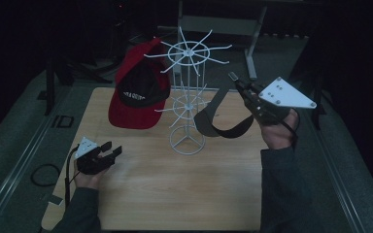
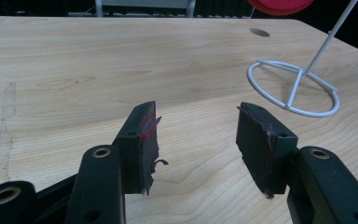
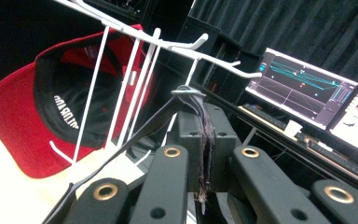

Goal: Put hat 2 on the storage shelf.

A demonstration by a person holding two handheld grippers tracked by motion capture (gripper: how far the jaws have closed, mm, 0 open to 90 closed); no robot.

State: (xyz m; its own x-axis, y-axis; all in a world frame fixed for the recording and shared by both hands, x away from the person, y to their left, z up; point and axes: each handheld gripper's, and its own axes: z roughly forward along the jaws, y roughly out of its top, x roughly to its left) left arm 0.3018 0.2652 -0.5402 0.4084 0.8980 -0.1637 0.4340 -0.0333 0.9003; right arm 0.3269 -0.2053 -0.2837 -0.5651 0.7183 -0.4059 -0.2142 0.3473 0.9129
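A person at a wooden desk lifts a dark grey cap toward a white wire rack, the right tool clamped tight on the cap's rear strap so the crown and brim hang free below. In the right gripper view the jaws are pressed together on that thin band just beneath the rack's upper hooks, a grip that seems chosen to leave the strap's loop clear to slip over a prong. A red cap hangs from the rack's far left side, well apart from the grey one, leaving the near right-hand prongs open. The left tool rests low over the desk, jaws apart and holding nothing, near the rack's ring base, apparently waiting in reserve to steady the stand if needed.
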